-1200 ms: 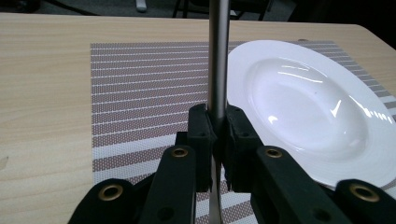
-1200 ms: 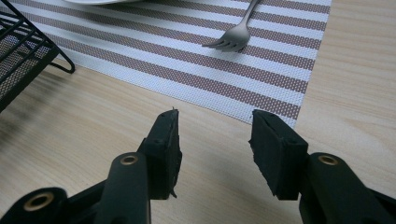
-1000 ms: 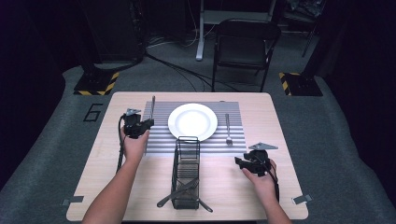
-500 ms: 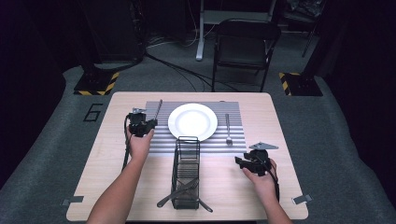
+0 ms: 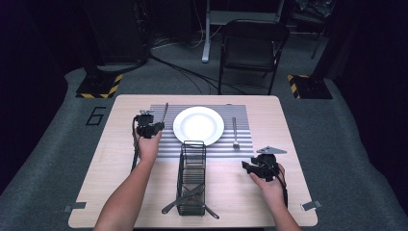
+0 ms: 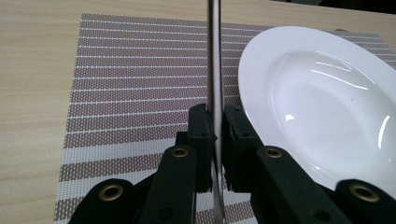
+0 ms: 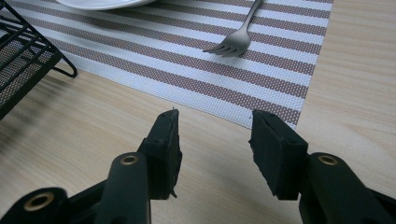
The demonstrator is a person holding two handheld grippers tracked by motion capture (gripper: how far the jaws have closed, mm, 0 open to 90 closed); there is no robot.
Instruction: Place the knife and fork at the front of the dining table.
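Note:
My left gripper [image 5: 155, 126] [image 6: 215, 116] is shut on a thin metal knife [image 5: 165, 111] [image 6: 214, 51]. The knife points away from me over the left part of the striped placemat [image 5: 161, 147] [image 6: 130, 84], just left of the white plate [image 5: 198, 125] [image 6: 327, 93]. A fork [image 5: 235, 134] [image 7: 236, 43] lies on the mat to the right of the plate. My right gripper [image 5: 249, 166] [image 7: 215, 135] hovers low over the bare wood near the mat's right front corner. It is open, with nothing between its pads.
A black wire basket [image 5: 192, 175] [image 7: 21, 51] stands in front of the plate, with a few utensils [image 5: 185, 198] at its near end. A folding chair [image 5: 252, 48] stands beyond the table's far edge. Bare wood lies left of the mat.
My left hand has carried the knife to the right, from the mat's left edge toward the plate. The right hand has kept still.

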